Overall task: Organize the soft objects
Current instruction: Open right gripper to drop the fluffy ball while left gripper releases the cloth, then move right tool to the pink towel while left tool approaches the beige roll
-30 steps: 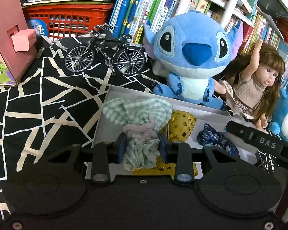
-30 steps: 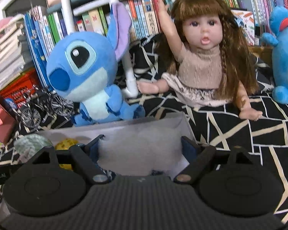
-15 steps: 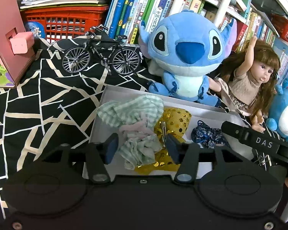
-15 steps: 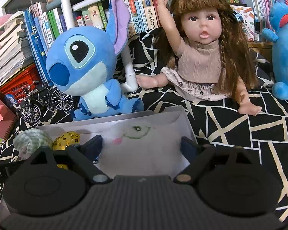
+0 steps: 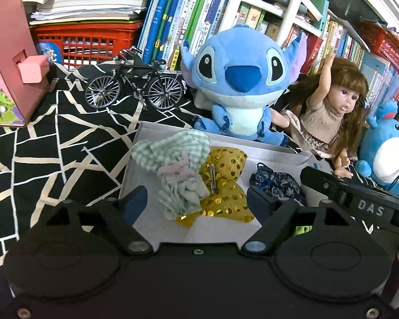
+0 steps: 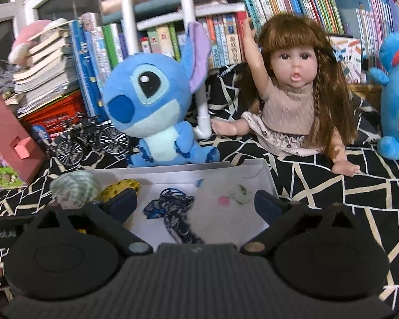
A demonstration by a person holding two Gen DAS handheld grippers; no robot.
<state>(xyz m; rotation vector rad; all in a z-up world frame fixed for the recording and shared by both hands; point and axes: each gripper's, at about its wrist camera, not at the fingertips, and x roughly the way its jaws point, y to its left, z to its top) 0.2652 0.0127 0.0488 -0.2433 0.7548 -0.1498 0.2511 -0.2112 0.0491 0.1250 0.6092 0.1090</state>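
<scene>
A shallow white box (image 5: 135, 170) lies on the black patterned cloth. In it lie a green checked cloth item (image 5: 173, 159), a gold sequined item (image 5: 226, 183) and a dark blue patterned fabric piece (image 5: 276, 183). My left gripper (image 5: 198, 203) is open and empty, just above the box's near edge, with the checked cloth lying free between the jaws. My right gripper (image 6: 196, 203) is open and empty over the box (image 6: 252, 170), above the blue fabric (image 6: 173, 212). The checked cloth (image 6: 74, 188) and gold item (image 6: 122, 188) show at its left.
A blue Stitch plush (image 5: 239, 79), a long-haired doll (image 5: 329, 111) and a blue round plush (image 5: 388, 148) sit behind the box. A model bicycle (image 5: 135, 85), a pink toy house (image 5: 10, 53), a red basket (image 5: 85, 40) and shelved books stand further back.
My left gripper has opened and let go of the green checked cloth, which now lies in the box. Both grippers have pulled back and up; the blue fabric now shows under the right one.
</scene>
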